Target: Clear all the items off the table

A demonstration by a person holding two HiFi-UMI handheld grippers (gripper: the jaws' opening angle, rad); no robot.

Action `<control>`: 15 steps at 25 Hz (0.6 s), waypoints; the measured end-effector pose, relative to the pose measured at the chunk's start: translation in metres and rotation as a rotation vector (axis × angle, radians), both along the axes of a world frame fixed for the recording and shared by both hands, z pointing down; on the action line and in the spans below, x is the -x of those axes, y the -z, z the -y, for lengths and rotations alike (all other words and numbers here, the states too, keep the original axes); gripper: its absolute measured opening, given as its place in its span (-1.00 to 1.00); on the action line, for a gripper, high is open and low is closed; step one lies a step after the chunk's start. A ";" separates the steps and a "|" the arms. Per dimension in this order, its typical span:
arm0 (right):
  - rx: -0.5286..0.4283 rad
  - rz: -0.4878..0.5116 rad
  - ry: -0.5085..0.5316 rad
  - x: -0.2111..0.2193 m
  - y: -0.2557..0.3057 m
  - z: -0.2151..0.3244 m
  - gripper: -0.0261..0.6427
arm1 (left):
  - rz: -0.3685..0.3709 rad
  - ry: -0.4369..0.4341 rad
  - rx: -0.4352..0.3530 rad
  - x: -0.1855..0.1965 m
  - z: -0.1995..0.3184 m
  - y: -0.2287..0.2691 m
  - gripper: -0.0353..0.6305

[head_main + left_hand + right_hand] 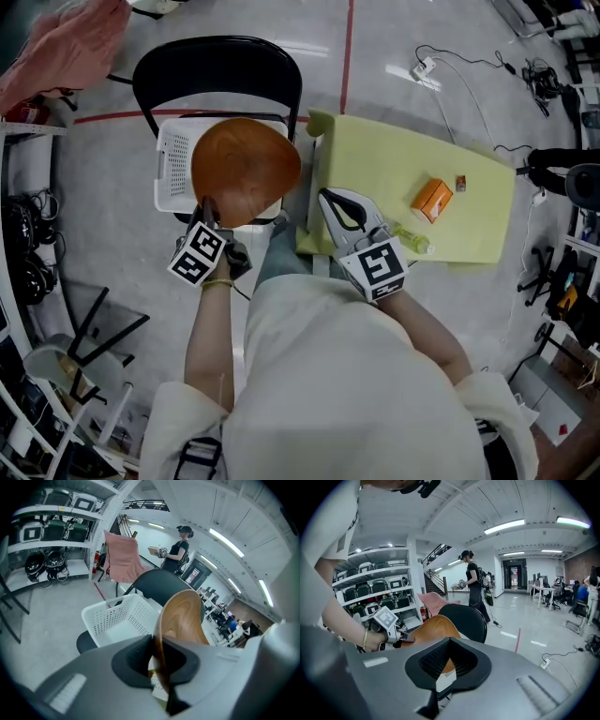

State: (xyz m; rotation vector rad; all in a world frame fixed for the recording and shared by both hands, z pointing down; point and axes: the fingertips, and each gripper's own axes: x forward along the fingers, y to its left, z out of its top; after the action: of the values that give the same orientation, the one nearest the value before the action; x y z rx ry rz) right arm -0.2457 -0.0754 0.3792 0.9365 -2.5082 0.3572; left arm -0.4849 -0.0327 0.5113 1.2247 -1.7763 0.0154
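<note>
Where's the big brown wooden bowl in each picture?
Head view: wooden bowl upper left of centre, over the white basket.
Left gripper view: bowl right of centre, on edge, rim between the jaws.
Right gripper view: bowl lower left of centre, beyond the jaws.
Shared landmark: black chair back behind it.

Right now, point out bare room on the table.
The yellow-green table is bare from its corner by the black chair across to the orange box. The right end past the small brown item is bare too. The near edge is crowded by the right gripper and a green bottle.
</note>
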 end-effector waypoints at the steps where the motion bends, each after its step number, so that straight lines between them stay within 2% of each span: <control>1: 0.005 -0.005 0.001 0.005 -0.002 0.001 -0.94 | -0.003 0.003 0.009 0.005 0.000 -0.004 -0.82; 15: 0.057 -0.026 0.022 0.052 -0.025 0.020 -0.94 | 0.006 -0.003 0.142 0.045 0.013 -0.064 -0.82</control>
State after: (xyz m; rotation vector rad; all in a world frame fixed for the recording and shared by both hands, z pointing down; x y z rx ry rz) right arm -0.2973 -0.0951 0.4041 0.8849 -2.4693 0.4042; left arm -0.5298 -0.0461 0.5750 1.1267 -1.7475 0.1450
